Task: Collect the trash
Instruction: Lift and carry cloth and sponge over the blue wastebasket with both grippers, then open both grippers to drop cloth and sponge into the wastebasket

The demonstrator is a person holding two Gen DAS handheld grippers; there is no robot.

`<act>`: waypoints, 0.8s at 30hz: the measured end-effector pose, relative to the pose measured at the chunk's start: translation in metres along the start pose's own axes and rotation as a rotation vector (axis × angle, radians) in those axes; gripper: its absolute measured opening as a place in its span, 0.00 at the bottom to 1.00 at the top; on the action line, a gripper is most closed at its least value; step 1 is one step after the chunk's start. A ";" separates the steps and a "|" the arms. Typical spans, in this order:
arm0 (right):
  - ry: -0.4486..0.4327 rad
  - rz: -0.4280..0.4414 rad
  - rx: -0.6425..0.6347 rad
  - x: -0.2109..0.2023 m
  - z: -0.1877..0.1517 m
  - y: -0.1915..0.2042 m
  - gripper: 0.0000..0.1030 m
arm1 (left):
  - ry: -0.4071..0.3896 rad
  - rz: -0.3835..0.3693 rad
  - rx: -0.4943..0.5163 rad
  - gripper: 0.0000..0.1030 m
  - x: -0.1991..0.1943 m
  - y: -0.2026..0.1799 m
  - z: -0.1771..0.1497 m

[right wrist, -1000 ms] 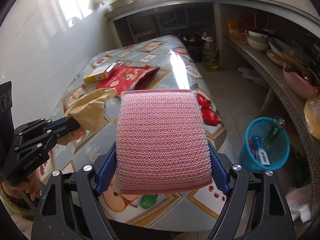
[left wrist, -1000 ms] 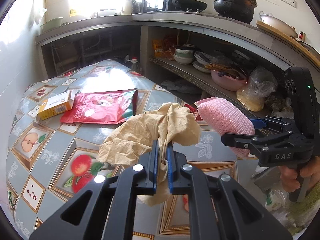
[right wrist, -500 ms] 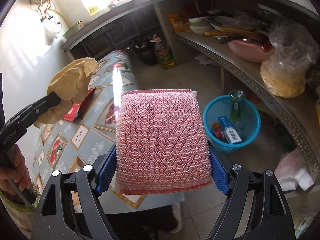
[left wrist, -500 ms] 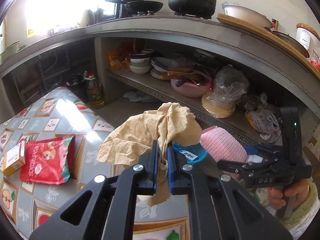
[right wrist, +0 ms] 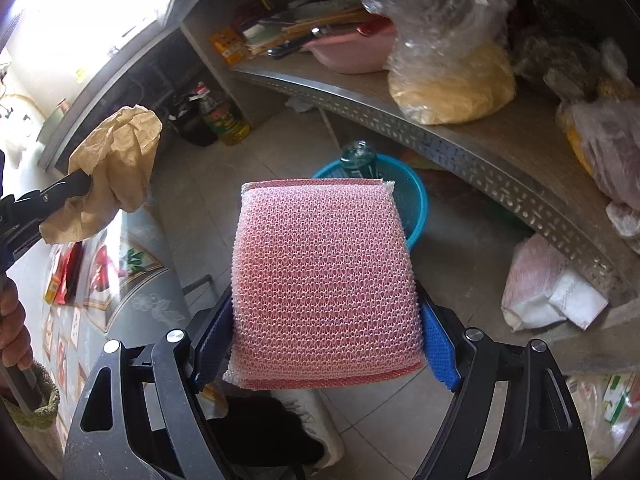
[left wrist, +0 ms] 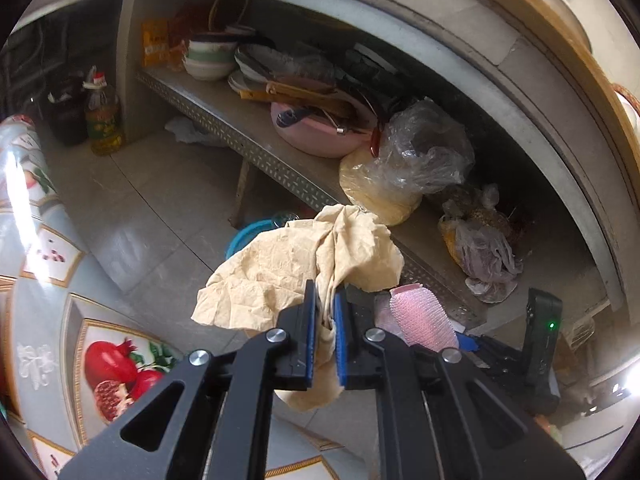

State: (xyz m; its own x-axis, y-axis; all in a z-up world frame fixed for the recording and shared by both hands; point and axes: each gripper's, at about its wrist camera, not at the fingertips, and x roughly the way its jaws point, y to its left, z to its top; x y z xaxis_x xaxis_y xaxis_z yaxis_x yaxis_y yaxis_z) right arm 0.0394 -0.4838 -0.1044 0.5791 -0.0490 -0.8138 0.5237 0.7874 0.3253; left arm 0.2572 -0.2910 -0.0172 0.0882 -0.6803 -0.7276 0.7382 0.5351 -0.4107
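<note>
Basket ahead of both tools, right one lined up better

Left tool (left wrist: 325, 340): jaws pinched together on crumpled tan paper (left wrist: 304, 268). Most of the wad bunches up past the tips, a tail hangs below the pads.

Right tool (right wrist: 326, 344): jaws wide, clamped on the side edges of the pink sponge (right wrist: 326, 284). Sponge's long axis runs along the fingers, flat face to the camera.

Target, by my read, is the blue basket (right wrist: 416, 204) on the floor, just in front of the low metal shelf (right wrist: 500, 168). A green bottle (right wrist: 357, 159) already stands in it.

Key relation:
- Right wrist view: basket sits straight ahead and below, its rim showing just past the sponge's far edge. Sponge hides most of the opening.
- Left wrist view: only a sliver of basket rim (left wrist: 250, 236) shows behind the paper, ahead and slightly left of the tool line.
- Paper sits well left of the basket in the right wrist view, over the table (right wrist: 132, 304) edge.

Judgement: right tool is nearer and on axis, so the sponge likely drops first. Left needs to swing further over the floor before letting go.

Risk: the sponge is wide against the opening and the bottle takes up room, so it may catch on the rim.
</note>
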 end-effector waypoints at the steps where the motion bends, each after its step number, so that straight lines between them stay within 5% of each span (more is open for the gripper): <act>1: 0.010 -0.003 0.015 0.006 0.002 -0.006 0.75 | 0.026 -0.013 -0.025 0.08 0.011 0.004 0.003; 8: 0.068 -0.028 0.066 0.065 0.021 -0.027 0.75 | 0.220 -0.063 -0.221 0.08 0.111 0.036 0.028; 14: 0.106 -0.080 0.082 0.134 0.057 -0.034 0.77 | 0.312 -0.001 -0.285 0.09 0.176 0.046 0.045; 16: 0.126 -0.121 0.084 0.164 0.072 -0.039 0.79 | 0.328 0.027 -0.281 0.14 0.191 0.045 0.050; 20: 0.174 -0.164 0.094 0.212 0.083 -0.051 0.81 | 0.299 0.048 -0.278 0.51 0.204 0.045 0.055; 24: 0.188 -0.199 0.107 0.221 0.070 -0.061 0.81 | 0.304 0.008 -0.309 0.56 0.203 0.050 0.050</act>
State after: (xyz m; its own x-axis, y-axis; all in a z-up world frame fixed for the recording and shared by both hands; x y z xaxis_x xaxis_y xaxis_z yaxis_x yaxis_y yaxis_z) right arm 0.1796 -0.5854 -0.2702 0.3380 -0.0733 -0.9383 0.6838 0.7041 0.1914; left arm 0.3457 -0.4274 -0.1585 -0.1423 -0.5215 -0.8413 0.4994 0.6960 -0.5159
